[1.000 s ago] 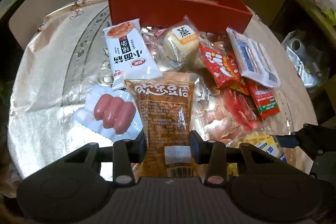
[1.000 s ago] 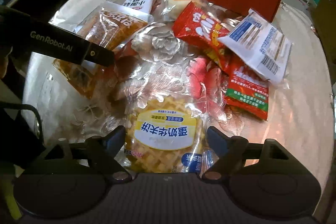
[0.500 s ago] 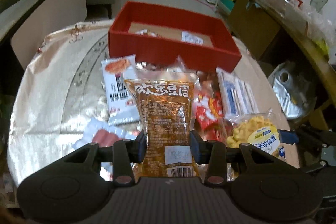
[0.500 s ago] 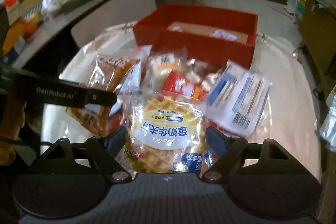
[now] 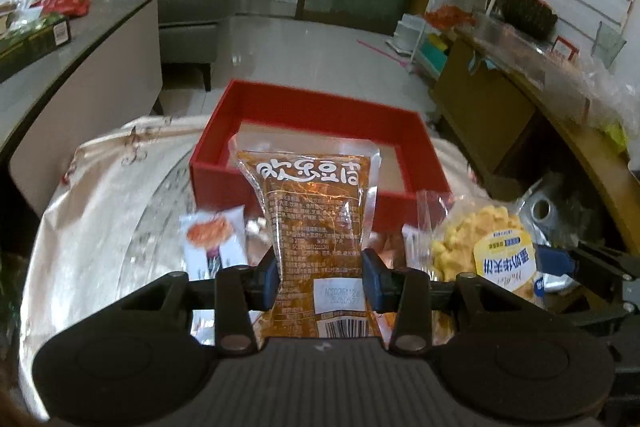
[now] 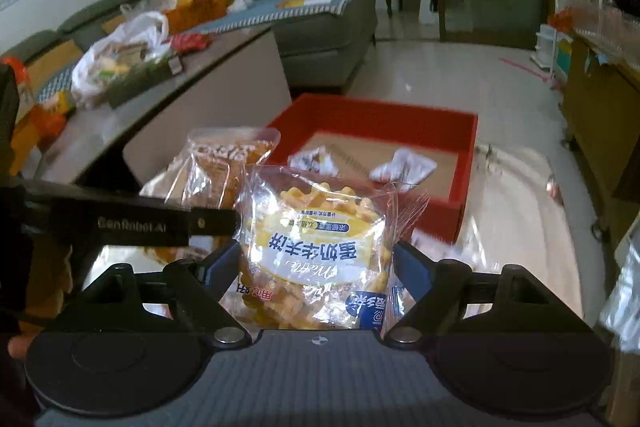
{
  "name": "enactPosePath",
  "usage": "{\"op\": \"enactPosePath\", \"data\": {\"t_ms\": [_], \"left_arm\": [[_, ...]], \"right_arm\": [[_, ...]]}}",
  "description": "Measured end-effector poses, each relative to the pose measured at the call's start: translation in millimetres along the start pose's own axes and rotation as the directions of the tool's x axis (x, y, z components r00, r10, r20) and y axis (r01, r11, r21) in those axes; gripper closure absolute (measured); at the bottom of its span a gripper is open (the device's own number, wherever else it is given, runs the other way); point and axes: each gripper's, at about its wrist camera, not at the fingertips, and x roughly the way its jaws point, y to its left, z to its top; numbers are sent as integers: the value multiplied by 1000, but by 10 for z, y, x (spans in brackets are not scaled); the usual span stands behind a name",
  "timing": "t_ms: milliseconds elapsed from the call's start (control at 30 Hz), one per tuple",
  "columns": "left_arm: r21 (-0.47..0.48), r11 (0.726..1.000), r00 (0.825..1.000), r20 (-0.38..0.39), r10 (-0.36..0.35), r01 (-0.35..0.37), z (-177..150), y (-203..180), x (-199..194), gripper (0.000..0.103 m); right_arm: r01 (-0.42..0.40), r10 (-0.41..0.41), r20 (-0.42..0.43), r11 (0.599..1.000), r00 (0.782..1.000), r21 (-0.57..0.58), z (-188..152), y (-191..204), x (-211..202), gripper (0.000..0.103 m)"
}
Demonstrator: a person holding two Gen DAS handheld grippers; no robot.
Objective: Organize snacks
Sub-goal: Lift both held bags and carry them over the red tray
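My left gripper (image 5: 319,277) is shut on an orange-brown snack packet (image 5: 316,215), lifted above the table in front of the red box (image 5: 224,163). My right gripper (image 6: 316,265) is shut on a clear bag of yellow waffles (image 6: 316,239), also raised. In the left wrist view the waffle bag (image 5: 480,251) hangs at the right; in the right wrist view the orange-brown packet (image 6: 218,167) and the left gripper's finger show at the left. The red box (image 6: 466,167) holds two small white packets (image 6: 404,167) on its brown floor.
A white snack packet with an orange picture (image 5: 214,243) lies on the shiny silver tablecloth (image 5: 100,195) below the box. A grey counter (image 6: 200,99) with bags stands to the left, a wooden cabinet (image 5: 492,107) to the right. Tiled floor lies beyond the table.
Both grippers rose from the pile with their packets and tipped up, so the red box's inside and the room behind came into view. The loose snacks dropped out of sight below.
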Motion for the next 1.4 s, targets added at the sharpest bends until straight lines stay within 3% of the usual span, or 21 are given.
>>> {"op": "enactPosePath", "data": {"t_ms": [733,1400], "left_arm": [[-17,999,996,75,39,-38,677,-154,546,68],[-3,995,993,63,103,-103,1009,-162,1164,68]], "right_arm": [[46,-49,78,998,996,47,645,-442,381,17],[79,-83,41,993,996,87,870,-750,907,17]]}}
